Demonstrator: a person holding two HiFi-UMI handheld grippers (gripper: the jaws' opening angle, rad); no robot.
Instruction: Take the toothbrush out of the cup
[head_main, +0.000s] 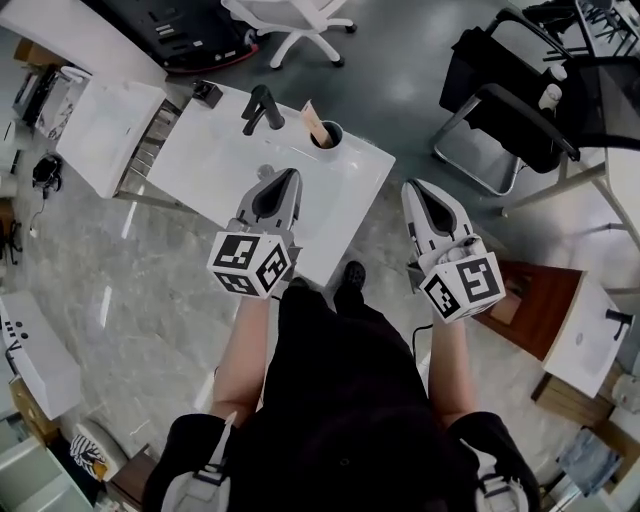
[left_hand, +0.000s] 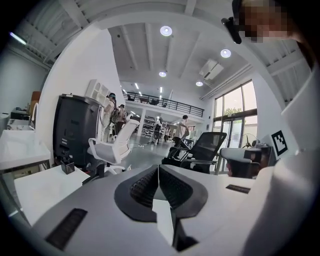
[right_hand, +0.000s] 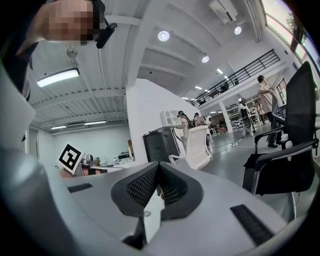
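A dark cup stands at the far right corner of the white washbasin top, with the light wooden toothbrush sticking up out of it. A black tap stands just left of the cup. My left gripper hangs over the basin's near part, short of the cup, shut and empty. My right gripper is off the basin's right edge over the floor, also shut and empty. In the left gripper view the jaws meet at the tip, and the right gripper view shows its jaws together too. Neither view shows the cup clearly.
A black office chair stands to the right and a white one beyond the basin. A white cabinet adjoins the basin's left end. A small black item sits at the basin's far left. A brown wooden stand is at lower right.
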